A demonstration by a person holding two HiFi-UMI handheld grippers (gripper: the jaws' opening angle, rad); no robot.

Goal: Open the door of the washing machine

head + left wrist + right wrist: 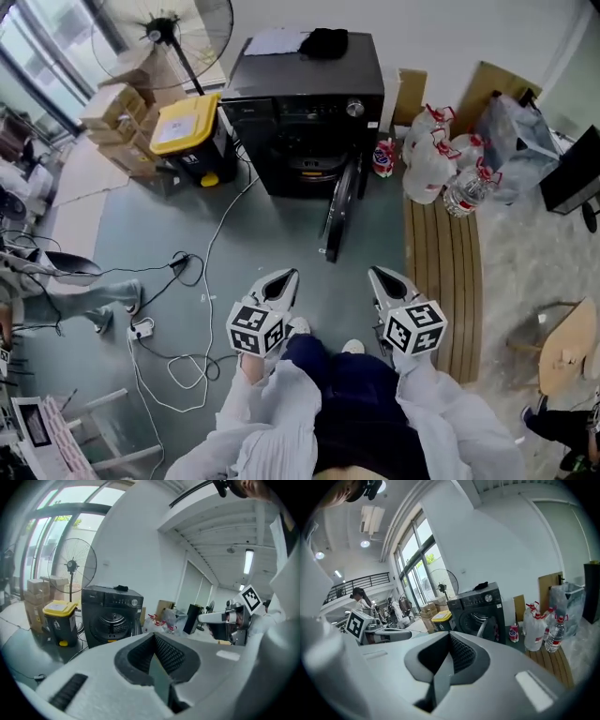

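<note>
The black front-loading washing machine (305, 103) stands against the far wall. Its round door (339, 211) hangs wide open, swung out toward me on the right side, and the drum opening (314, 155) is exposed. Both grippers are held close to my body, well short of the machine and touching nothing. My left gripper (286, 277) has its jaws closed together with nothing between them, and my right gripper (377, 274) looks the same. The left gripper view shows the machine (112, 616) beyond the shut left gripper (153, 637). The right gripper view shows the machine (480, 611) and door (485, 627) past the right gripper (450, 638).
A yellow-lidded bin (187, 127), cardboard boxes (112, 112) and a standing fan (173, 28) are left of the machine. Cables (202, 267) and a power strip (141, 328) lie on the floor at left. A slatted wooden board (442, 281) and water bottles (431, 159) are at right.
</note>
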